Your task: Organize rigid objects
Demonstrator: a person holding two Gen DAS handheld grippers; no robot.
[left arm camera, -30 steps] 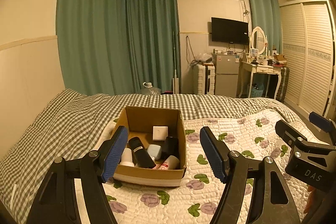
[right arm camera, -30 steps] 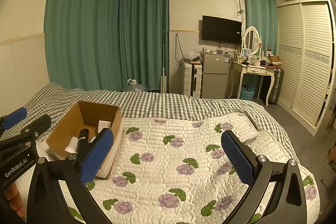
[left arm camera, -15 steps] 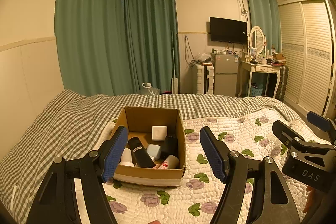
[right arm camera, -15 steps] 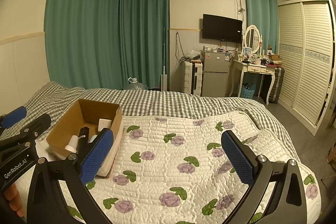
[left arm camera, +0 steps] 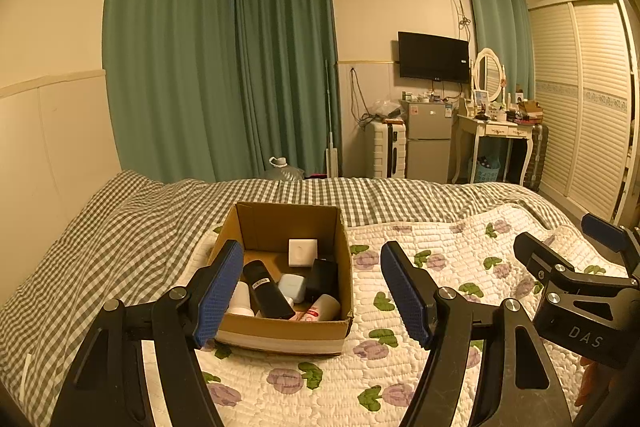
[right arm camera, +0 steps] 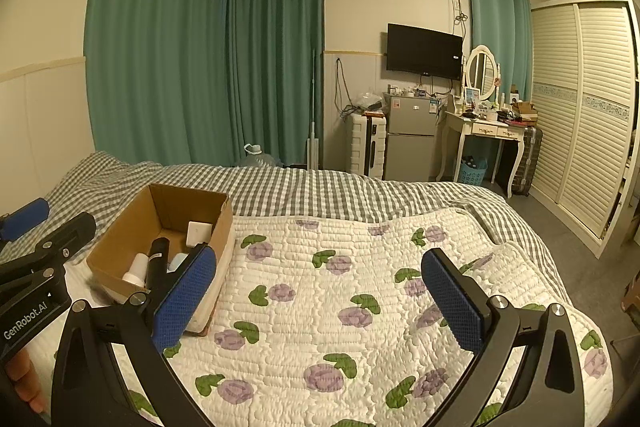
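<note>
An open cardboard box [left arm camera: 280,335] sits on the floral quilt of a bed; it also shows in the right wrist view [right arm camera: 120,227] at the left. Inside lie a white square box [left arm camera: 303,252], a black cylinder [left arm camera: 266,293], a black block [left arm camera: 322,277], a pale blue case [left arm camera: 291,287] and white bottles [left arm camera: 244,301]. My left gripper [left arm camera: 314,293] is open and empty, held above the box's near side. My right gripper [right arm camera: 320,299] is open and empty over the bare quilt, to the right of the box.
The floral quilt [right arm camera: 340,267] covers the bed, with a grey checked sheet [left arm camera: 120,227] at the left and far side. Green curtains [left arm camera: 240,67], a small fridge [left arm camera: 426,147], a dressing table [left arm camera: 496,131] and a slatted wardrobe [left arm camera: 580,99] stand beyond the bed.
Both views have shifted slightly; the grippers stay open and empty in about the same place. Nothing in the box has moved.
</note>
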